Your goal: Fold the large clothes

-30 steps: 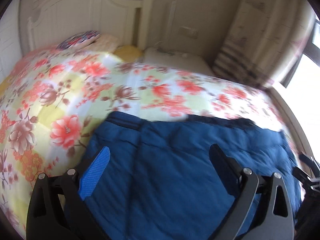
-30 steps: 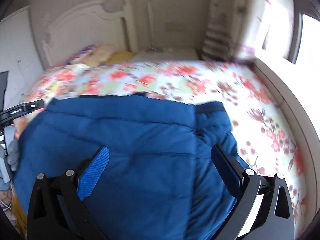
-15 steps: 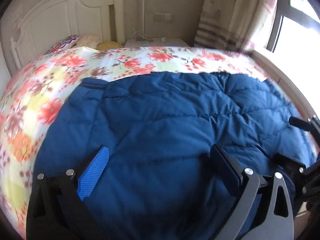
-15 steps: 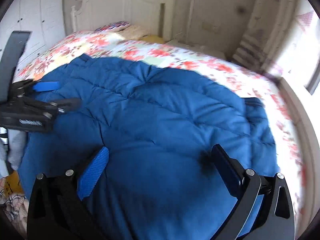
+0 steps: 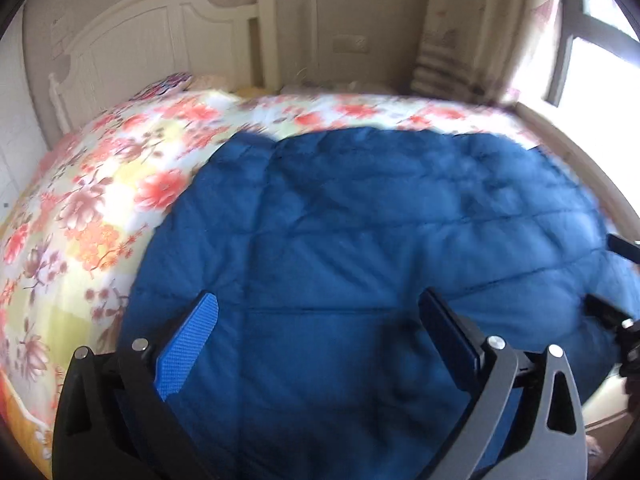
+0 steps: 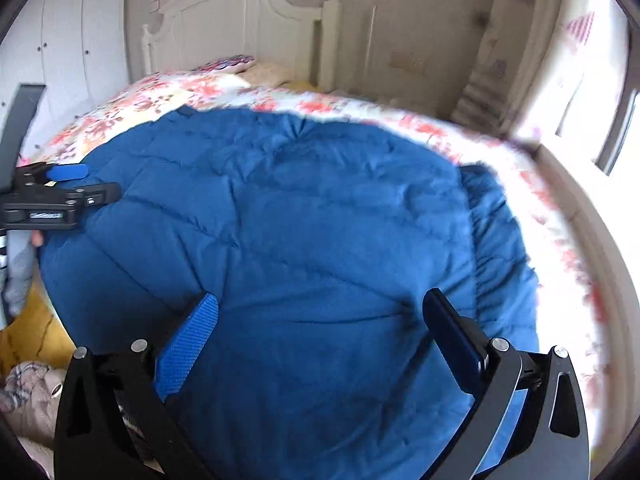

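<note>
Blurred fisheye views, blown-out window (image 5: pixel 600 60) glare

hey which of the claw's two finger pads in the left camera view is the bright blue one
The left-hand pad of the left claw is bright textured blue; the right-hand pad looks dark, facing away. Both hover open over the blue padded coat.

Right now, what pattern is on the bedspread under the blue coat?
The bedspread has red-orange flowers on a white and pale-yellow ground, clearest in the left wrist view.

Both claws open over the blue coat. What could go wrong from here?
1. The coat is puffy and quilted, so a claw may pinch only the top layer and the fold may spring back.
2. It overhangs the bed edge nearest the cameras and could slide off.
3. Left claw and right claw work close together and could collide.
</note>
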Demonstrator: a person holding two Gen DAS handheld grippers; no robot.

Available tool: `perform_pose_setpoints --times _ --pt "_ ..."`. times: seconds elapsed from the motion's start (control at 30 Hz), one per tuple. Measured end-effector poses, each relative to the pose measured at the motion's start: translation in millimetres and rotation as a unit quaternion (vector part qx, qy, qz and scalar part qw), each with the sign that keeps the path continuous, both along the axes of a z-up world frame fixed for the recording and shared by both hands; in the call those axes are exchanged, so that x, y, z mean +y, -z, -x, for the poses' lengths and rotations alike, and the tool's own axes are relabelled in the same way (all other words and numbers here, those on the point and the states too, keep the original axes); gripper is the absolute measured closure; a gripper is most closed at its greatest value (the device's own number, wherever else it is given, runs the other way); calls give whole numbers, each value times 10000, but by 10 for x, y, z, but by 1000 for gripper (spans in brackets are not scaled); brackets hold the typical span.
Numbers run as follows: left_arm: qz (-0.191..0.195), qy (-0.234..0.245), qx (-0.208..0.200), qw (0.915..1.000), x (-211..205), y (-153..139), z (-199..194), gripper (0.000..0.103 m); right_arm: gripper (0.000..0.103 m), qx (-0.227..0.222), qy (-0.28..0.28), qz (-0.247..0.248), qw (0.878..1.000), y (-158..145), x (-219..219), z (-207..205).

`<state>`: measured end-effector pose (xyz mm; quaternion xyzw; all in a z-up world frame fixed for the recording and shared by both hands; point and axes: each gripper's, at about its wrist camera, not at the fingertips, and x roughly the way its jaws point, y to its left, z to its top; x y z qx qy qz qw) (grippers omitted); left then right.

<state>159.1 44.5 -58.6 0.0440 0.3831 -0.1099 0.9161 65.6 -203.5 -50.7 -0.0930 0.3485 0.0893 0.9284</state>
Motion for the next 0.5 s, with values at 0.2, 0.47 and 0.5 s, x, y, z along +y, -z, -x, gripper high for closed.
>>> perform_pose_setpoints --times 0.2,0.47,0.5 --pt "-699 675 -88 9952 -639 136 247 2 5 38 -648 543 9964 247 440 56" --pt "-127 181 -268 9994 -23 94 223 2 5 -134 -30 -87 9999 125 -219 296" --pt "-109 -133 -265 9995 169 112 205 2 5 -149 232 -206 9994 157 -426 354"
